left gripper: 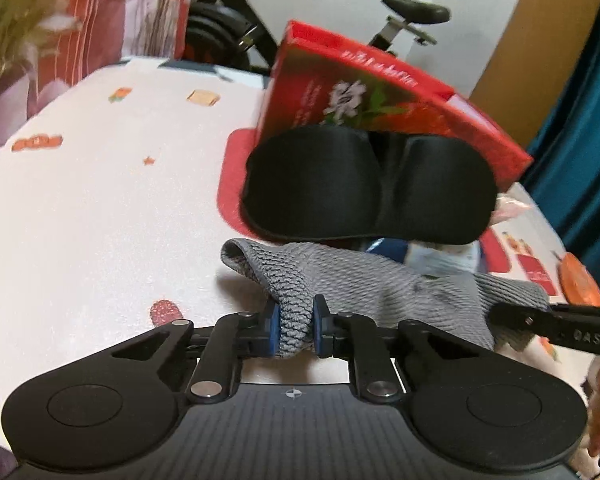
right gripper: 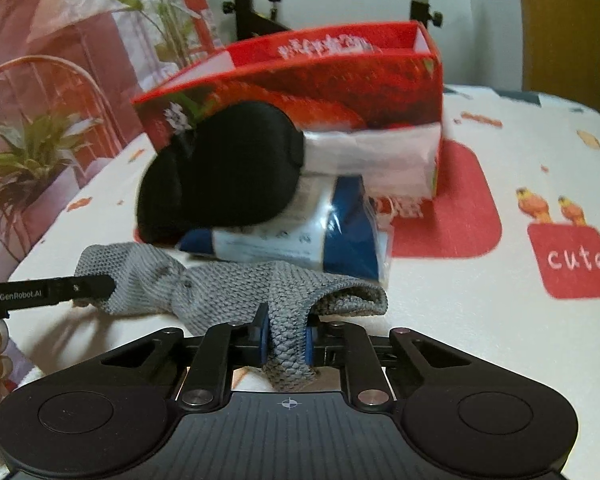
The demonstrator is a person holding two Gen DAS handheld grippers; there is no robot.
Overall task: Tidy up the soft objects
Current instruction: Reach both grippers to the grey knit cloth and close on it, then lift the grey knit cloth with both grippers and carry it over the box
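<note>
Table (left gripper: 100, 208), white cloth with red patches, bearing all the rest. Red box (left gripper: 380, 96) next, open-topped, standing on a red patch near the far edge. Black eye mask (left gripper: 368, 192) leaning against the box front, resting on a blue-and-white packet (right gripper: 320, 236). Grey knit cloth (left gripper: 380, 284) just in front of those, stretched between both tools and lifted a little off the table. Left gripper (left gripper: 294, 330) pinched narrow on one bunched edge of the cloth; right gripper (right gripper: 286, 344) likewise clamped on the opposite edge — fingers nearly together on both, fabric squeezed between the blue pads (left gripper: 275, 330).

Probably mid-fold or mid-carry toward the box. Risks from here: uneven pull slipping the knit out of one grip and dropping that end; a sagging middle dragging across the packet and knocking the mask off it — or nudging the light box aside.
</note>
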